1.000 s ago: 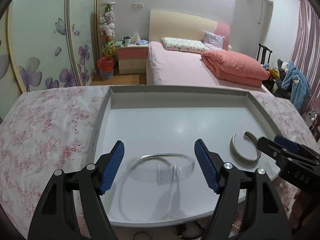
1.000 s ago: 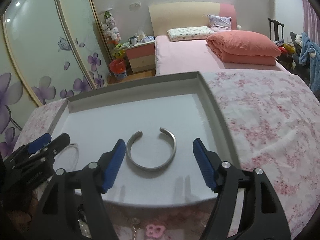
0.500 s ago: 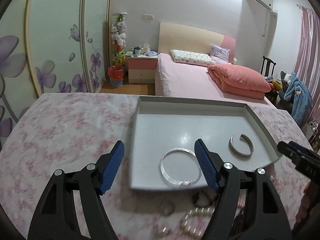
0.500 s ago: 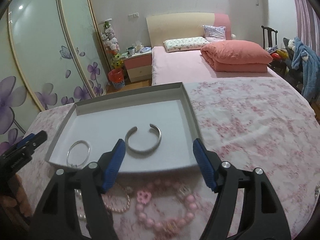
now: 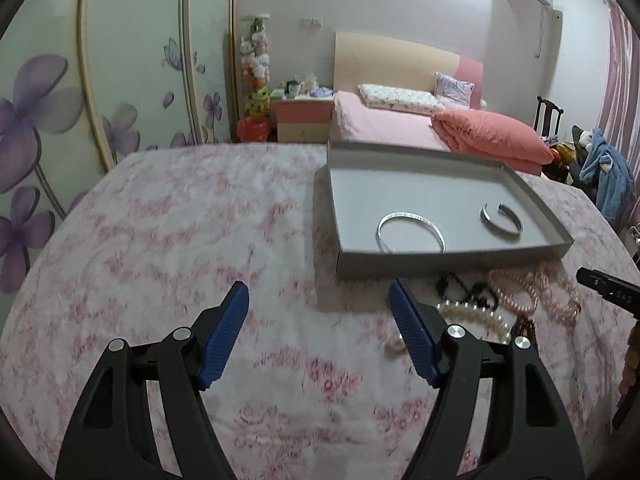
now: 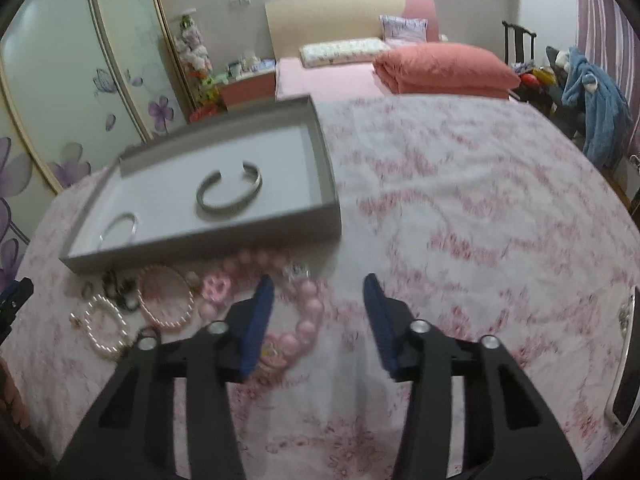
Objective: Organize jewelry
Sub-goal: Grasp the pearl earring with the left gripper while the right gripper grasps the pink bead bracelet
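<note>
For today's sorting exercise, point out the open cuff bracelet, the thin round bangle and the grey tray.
open cuff bracelet (image 6: 224, 205): right wrist view, curved band.
thin round bangle (image 5: 412, 216): left wrist view, far rim.
grey tray (image 6: 208, 246): right wrist view, near wall.

Table with pink floral cloth (image 5: 168, 240) carried everything. Grey tray (image 6: 224, 236) sat on the cloth at about 11 o'clock in the right wrist view, 1 o'clock in the left. Loose pieces lay on the cloth just beside the tray's near wall: white pearl bracelet (image 6: 105, 330), pink pearl bracelet (image 6: 166, 300), pink flower charm (image 6: 216, 286), pink bead necklace (image 6: 308, 312), a dark piece (image 5: 466, 290), too blurred to name.
</note>
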The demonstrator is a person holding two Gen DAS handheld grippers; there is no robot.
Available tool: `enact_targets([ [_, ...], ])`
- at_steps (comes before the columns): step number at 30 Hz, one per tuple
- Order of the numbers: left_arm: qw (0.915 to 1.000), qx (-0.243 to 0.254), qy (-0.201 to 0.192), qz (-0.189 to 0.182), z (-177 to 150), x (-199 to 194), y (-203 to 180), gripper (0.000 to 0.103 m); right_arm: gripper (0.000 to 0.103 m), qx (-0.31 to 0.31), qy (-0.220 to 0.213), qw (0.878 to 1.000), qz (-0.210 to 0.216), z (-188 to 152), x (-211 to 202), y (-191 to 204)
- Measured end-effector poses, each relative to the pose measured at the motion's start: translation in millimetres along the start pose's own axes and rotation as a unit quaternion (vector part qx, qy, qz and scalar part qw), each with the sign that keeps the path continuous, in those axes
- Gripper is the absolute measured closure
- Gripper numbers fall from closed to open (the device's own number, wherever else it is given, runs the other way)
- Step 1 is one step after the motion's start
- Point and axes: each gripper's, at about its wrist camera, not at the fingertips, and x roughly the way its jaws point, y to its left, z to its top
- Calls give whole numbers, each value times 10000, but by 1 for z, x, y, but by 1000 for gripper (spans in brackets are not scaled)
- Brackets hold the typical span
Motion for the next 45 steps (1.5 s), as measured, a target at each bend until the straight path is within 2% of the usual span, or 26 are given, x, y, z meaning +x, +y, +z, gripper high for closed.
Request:
enact_targets([
  [5, 9999, 86, 87, -23, -10, -2, -5, 31, 73, -198, 248, 9994, -166, -6, 16, 6],
  [7, 9998, 138, 122, -39, -13, -2, -8, 31, 78, -295, 216, 9990, -254, -9, 17, 9],
  [8, 9997, 176, 160, -59, -14, 0, -10, 31, 85, -397, 205, 9984, -331, -10, 17, 12],
  [9, 9996, 207, 197, -82, -15, 0, -12, 31, 87, -449, 194, 9981, -387, -12, 16, 13],
  [14, 9981, 378, 440, -206, -24, 8, -26, 31, 89, -320, 165, 9978, -561, -14, 12, 4],
  [19, 9959, 557, 684, -213, -29, 20, -40, 37, 89, -323, 129, 9975, -608, -15, 12, -1],
  [23, 9945, 540, 878, -202, -30, 32, -44, 48, 89, -390, 88, 9972, -626, -16, 12, 1],
  [28, 9948, 555, 844, -139, -27, 36, -50, 61, 89, -389, 76, 9973, -612, -17, 11, 1],
  [30, 9950, 546, 832, -121, -26, 37, -50, 75, 89, -394, 75, 9973, -611, -18, 11, 2],
  [32, 9951, 540, 823, -115, -26, 36, -50, 82, 89, -384, 78, 9974, -598, -18, 11, 3],
  [45, 9951, 531, 828, -115, -24, 37, -51, 81, 87, -364, 80, 9976, -583, -18, 9, 2],
])
